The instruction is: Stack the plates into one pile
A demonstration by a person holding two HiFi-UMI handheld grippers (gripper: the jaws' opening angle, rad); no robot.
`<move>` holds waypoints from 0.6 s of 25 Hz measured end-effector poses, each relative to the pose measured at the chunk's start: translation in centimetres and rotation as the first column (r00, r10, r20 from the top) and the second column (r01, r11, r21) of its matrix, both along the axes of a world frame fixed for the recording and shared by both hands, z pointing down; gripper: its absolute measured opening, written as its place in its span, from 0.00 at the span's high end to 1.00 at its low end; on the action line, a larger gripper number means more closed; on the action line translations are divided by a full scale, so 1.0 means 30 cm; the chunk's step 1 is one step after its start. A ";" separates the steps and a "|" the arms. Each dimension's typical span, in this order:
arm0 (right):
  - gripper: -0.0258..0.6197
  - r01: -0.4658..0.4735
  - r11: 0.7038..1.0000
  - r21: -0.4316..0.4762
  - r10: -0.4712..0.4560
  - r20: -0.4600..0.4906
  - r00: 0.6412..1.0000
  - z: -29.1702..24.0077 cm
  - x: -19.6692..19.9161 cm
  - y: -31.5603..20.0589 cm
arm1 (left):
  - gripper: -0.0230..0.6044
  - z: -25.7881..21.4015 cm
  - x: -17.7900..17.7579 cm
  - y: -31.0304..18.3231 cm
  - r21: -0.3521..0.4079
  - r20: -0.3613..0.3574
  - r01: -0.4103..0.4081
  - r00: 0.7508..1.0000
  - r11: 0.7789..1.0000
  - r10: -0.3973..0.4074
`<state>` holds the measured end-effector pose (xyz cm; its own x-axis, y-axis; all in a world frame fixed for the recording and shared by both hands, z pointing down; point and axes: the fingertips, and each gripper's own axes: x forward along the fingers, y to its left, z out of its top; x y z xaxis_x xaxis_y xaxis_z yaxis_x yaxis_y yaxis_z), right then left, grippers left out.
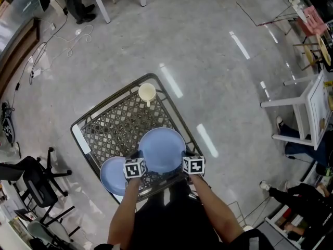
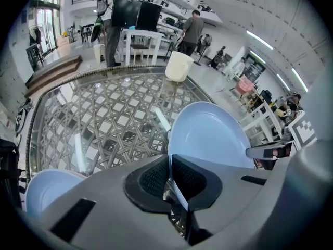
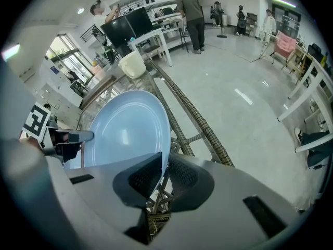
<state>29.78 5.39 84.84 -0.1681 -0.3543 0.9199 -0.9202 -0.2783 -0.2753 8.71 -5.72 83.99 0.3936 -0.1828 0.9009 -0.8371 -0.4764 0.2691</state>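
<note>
Left tongs (image 2: 169, 184) are pinched narrow on the rim of the large plate (image 2: 208, 134), its thin blue edge caught between them; right tongs (image 3: 162, 178) are closed down the same way on the rim at the opposite side. The dish is thus gripped at two points, most likely because one pinch on so broad a thing would let it tip or swing; both tongs point steeply down, which suits an edge grip on a shallow dish. Whether the plate is clear of the glass yet I cannot tell; it is at the near end of the table (image 1: 112, 124), between the two hands. Just to its left, at the near left corner, the small plate (image 1: 113, 175) lies flat and untouched, its edge touching or slightly overlapping the big one's in the head view. A small plate sits best on top of a large one, so I judge the pile not yet made. Farther off, near the far corner, a cream cup (image 1: 147, 92) stands upright, well apart from both plates; beyond the table are pale floor, chairs and people.
</note>
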 end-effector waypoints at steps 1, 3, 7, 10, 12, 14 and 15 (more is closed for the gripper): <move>0.90 -0.003 1.000 0.002 0.003 -0.002 1.000 -0.005 0.002 -0.001 | 0.91 -0.006 0.002 -0.002 0.004 -0.005 -0.002 1.000 1.000 0.002; 0.90 -0.009 1.000 0.012 0.009 -0.004 1.000 -0.020 0.004 -0.003 | 0.91 -0.022 0.005 -0.003 0.016 -0.013 -0.004 1.000 1.000 0.004; 0.91 -0.013 0.999 0.041 0.014 -0.014 1.000 -0.067 0.013 -0.010 | 0.91 -0.063 0.011 -0.005 0.043 -0.036 -0.003 0.999 0.999 0.005; 0.91 -0.003 0.998 0.069 0.005 -0.021 1.000 -0.107 0.016 -0.014 | 0.91 -0.102 0.015 0.000 0.068 -0.053 0.001 0.999 0.998 0.002; 0.91 -0.003 0.996 0.089 0.005 -0.020 1.000 -0.128 0.012 -0.011 | 0.91 -0.131 0.015 0.007 0.084 -0.066 0.006 0.998 0.996 -0.001; 0.91 -0.005 0.995 0.103 0.008 -0.031 0.999 -0.153 0.015 -0.010 | 0.91 -0.163 0.014 0.010 0.101 -0.079 0.013 0.997 0.995 -0.005; 0.91 -0.007 0.994 0.108 0.011 -0.042 0.999 -0.171 0.019 -0.011 | 0.91 -0.181 0.013 0.009 0.113 -0.084 0.017 0.996 0.994 -0.008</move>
<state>30.36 5.06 79.72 -0.1263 -0.4528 0.8826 -0.9292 -0.2576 -0.2651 9.10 -5.46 78.56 0.4639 -0.2869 0.8381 -0.8198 -0.4975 0.2835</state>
